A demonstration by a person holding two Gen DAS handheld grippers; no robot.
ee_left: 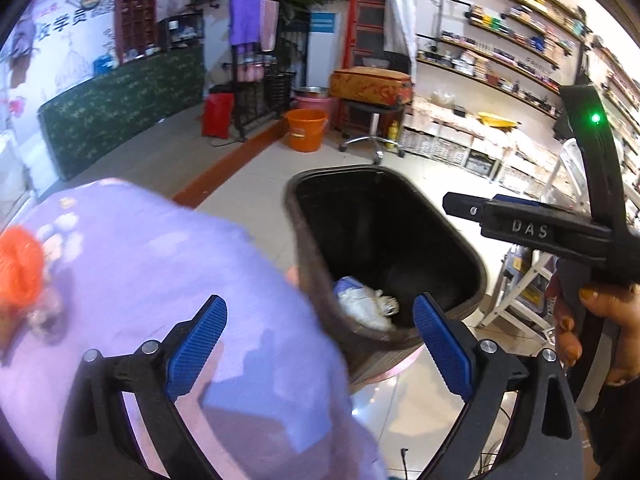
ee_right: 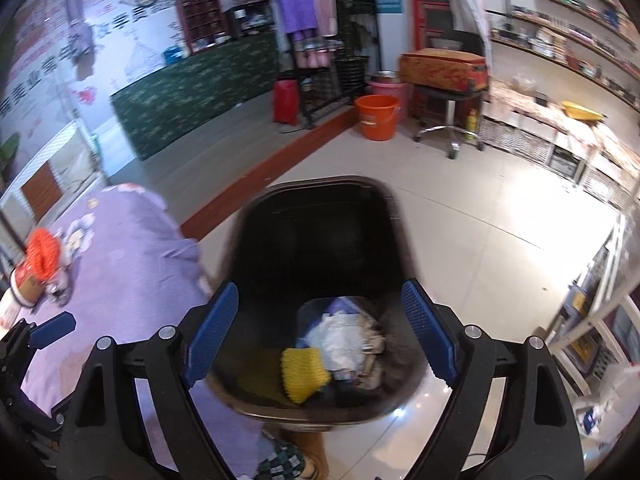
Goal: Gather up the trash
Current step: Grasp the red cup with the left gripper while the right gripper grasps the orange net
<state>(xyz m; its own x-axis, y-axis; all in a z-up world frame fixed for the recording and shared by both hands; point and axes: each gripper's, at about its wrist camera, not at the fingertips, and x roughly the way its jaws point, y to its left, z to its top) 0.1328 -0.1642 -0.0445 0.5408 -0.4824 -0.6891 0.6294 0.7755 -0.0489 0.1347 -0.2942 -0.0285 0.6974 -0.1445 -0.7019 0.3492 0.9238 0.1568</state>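
A black trash bin (ee_left: 308, 248) (ee_right: 320, 186) stands on the tiled floor beside a table under a purple flowered cloth (ee_left: 160, 264) (ee_right: 132, 256). In the bin lie crumpled white paper (ee_left: 366, 308) (ee_right: 340, 340), a yellow net piece (ee_right: 304, 372) and some bluish scraps. My left gripper (ee_left: 320, 308) is open and empty, over the table's edge and the bin's near rim. Above the bin's mouth, my right gripper (ee_right: 320, 292) is open too, nothing between its pads. An orange net ball (ee_left: 18, 268) (ee_right: 42, 256) and a white tub (ee_right: 20, 288) rest on the cloth at the far left.
A hand (ee_left: 580, 320) holds the right gripper's handle at the right of the left wrist view. An orange bucket (ee_left: 306, 130) (ee_right: 376, 116), a wheeled stool (ee_left: 372, 128) bearing a patterned case, a raised red-edged platform (ee_right: 260, 184) and stocked shelves (ee_left: 500, 64) ring the floor.
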